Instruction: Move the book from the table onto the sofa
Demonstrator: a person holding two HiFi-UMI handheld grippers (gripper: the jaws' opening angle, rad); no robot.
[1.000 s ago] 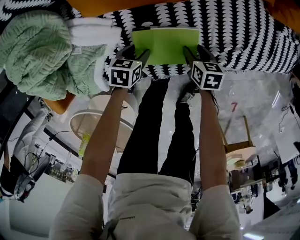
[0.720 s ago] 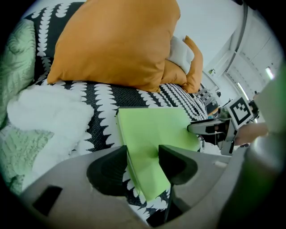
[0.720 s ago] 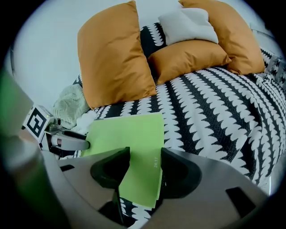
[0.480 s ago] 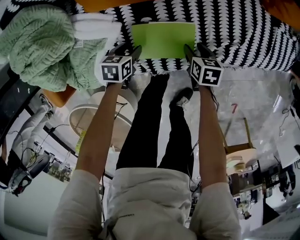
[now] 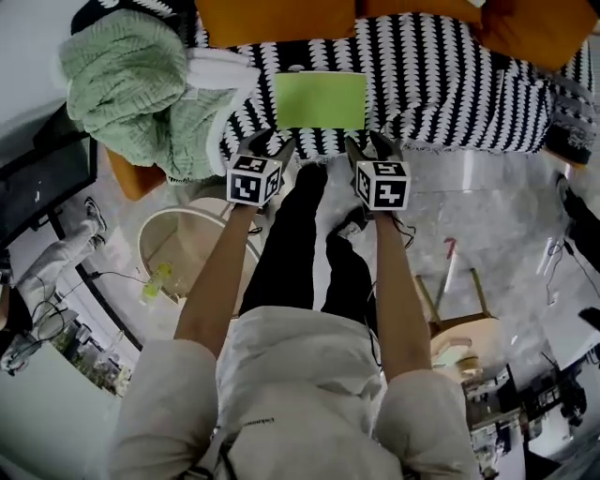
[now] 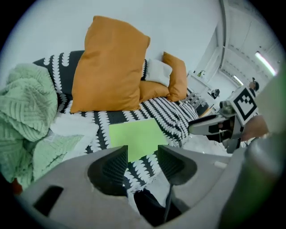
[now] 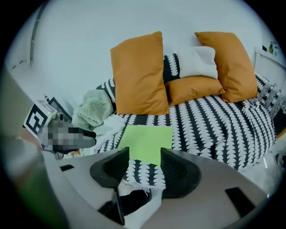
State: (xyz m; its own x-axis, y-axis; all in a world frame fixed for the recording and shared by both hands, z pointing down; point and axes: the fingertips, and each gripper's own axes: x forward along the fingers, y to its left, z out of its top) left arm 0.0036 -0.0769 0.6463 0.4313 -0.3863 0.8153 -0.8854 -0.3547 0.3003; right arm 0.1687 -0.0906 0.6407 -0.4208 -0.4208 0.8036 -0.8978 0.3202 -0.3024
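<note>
the green book [image 5: 320, 100] lay flat on the sofa [image 5: 469, 84], on its black-and-white cover near the front edge. a heap of pale green knitted blanket [image 5: 131, 84] sat just to its left and orange cushions [image 5: 272, 19] lay behind it. my left gripper [image 5: 269, 147] and my right gripper [image 5: 369, 146] hung side by side in front of the sofa's edge, clear of the book. my left fingers [image 6: 111, 167] and my right fingers [image 7: 178, 172] were released, spread apart with nothing between them.
</note>
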